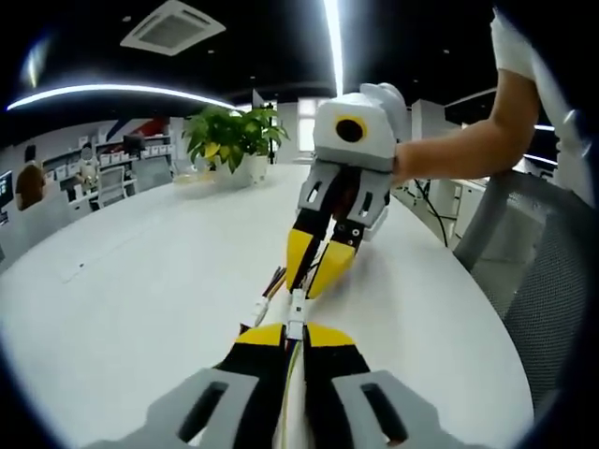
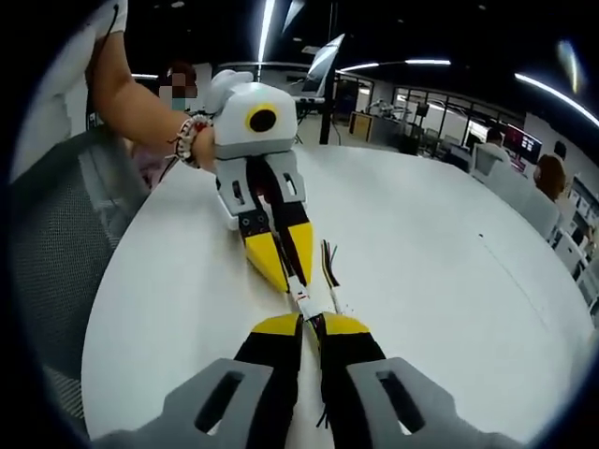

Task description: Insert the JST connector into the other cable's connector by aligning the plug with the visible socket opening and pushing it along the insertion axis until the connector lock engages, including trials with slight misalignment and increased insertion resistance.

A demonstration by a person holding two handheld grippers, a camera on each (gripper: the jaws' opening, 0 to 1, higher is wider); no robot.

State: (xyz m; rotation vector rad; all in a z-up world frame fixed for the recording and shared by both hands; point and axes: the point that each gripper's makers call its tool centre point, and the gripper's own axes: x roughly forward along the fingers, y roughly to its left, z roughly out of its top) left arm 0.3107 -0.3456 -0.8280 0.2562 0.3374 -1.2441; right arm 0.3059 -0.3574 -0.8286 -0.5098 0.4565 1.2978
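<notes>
Grippers nose to nose over the white table (image 1: 122,309), and everything now turns on one line. In the left gripper view, the left gripper (image 1: 293,334) has its yellow-tipped jaws pressed together on a white plug (image 1: 297,305), which pokes straight forward out of the tips with its cable running back between the jaws. Dead ahead, the right gripper (image 1: 318,267) comes down from the upper right, its jaws closed too, tips meeting the plug's far end.

Flip to the right gripper view: the right gripper (image 2: 312,325) pinches the socket (image 2: 307,303), white and small, and the left gripper (image 2: 290,271) points back at it from above. The two connectors look touching or just mated, but whether the lock has caught is too small to tell.

Loose wires (image 2: 328,262) trail off beside the joint on the table.

Long axis runs tip to tip, along both sets of jaws. Judging by this, any push has to go straight down that shared line; a sideways drift would likely jam it.
</notes>
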